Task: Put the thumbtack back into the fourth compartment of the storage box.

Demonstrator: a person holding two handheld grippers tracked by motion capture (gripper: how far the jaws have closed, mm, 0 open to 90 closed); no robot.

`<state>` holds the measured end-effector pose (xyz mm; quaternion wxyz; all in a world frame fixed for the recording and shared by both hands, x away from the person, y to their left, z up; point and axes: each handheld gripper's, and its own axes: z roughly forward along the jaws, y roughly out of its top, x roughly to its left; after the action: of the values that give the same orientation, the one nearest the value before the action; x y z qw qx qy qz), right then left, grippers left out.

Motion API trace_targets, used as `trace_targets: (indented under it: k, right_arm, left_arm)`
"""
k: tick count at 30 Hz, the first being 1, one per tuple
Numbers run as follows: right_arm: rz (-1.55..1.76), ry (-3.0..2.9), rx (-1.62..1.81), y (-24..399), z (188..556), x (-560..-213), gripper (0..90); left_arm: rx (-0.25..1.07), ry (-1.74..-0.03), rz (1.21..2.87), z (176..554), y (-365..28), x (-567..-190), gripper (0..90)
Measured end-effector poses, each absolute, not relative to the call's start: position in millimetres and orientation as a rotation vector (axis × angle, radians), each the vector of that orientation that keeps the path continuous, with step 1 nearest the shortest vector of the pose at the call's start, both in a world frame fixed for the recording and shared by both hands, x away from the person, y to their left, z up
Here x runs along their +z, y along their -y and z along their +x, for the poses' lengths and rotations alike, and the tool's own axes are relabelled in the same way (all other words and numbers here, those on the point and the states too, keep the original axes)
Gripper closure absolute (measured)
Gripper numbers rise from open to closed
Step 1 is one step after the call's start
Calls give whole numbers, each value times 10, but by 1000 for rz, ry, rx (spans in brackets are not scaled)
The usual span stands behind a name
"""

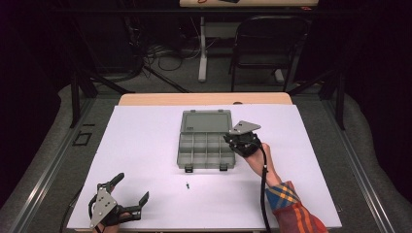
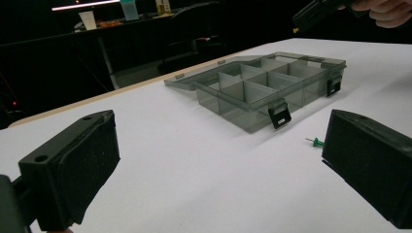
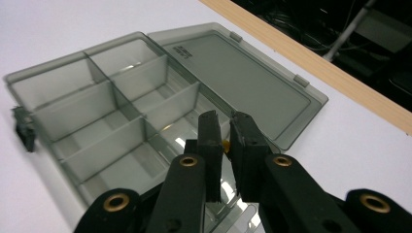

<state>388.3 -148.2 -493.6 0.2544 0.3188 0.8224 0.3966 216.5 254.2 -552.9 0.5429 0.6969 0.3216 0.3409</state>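
Figure. My right gripper [image 3: 223, 145] hung over the right-hand compartments of the open organiser box [image 1: 206, 148], which sat a little right of the desk's centre, toward the far edge, lid laid flat behind it. My jaws were clenched almost together on a small yellow object [image 3: 226, 144], seemingly a pushpin; little more than a speck showed between the pads. In the high view the same right gripper [image 1: 241, 142] stood over the box's right rim, my plaid sleeve [image 1: 291, 206] coming in from the desk's near right corner.

My left gripper [image 1: 127, 195] rested near the desk's near left corner, its jaws spread wide and grasping nothing. A green pushpin [image 2: 317, 141] lay loose on the white desk [image 1: 145, 145] just in front of the box's near wall, between its two black latches [image 2: 279, 114].

Step in hand, as I judged it: dropping the yellow pin into a compartment. To do this well I would centre the jaws over a single cell, clear of the dividers [image 3: 121, 97], lower until the pin was below the rim, then open gently so that it fell straight and did not bounce into a neighbouring cell or off the wall.
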Motion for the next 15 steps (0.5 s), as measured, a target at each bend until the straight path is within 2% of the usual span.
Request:
trace_targets:
  k: [6,9,12,15]
  right_arm:
    - [914,-2247,1041,1461,4014,-5069,829]
    - [961,-2261,1005,1442,4086,-5155,725]
    - [988,-2267,992,1447,4110,-5198,687]
    - [984,-2237,1016,1479,4081,-5136,563]
  left_arm:
    - [806,-768,1658,2172,-2547,-5535,1]
    - [810,-766,1657,2163,-2545,-5532,1]
    - [811,-766,1655,2159,-2547,-5527,1]
    - [806,-772,1660,2176,-2550,-5536,1]
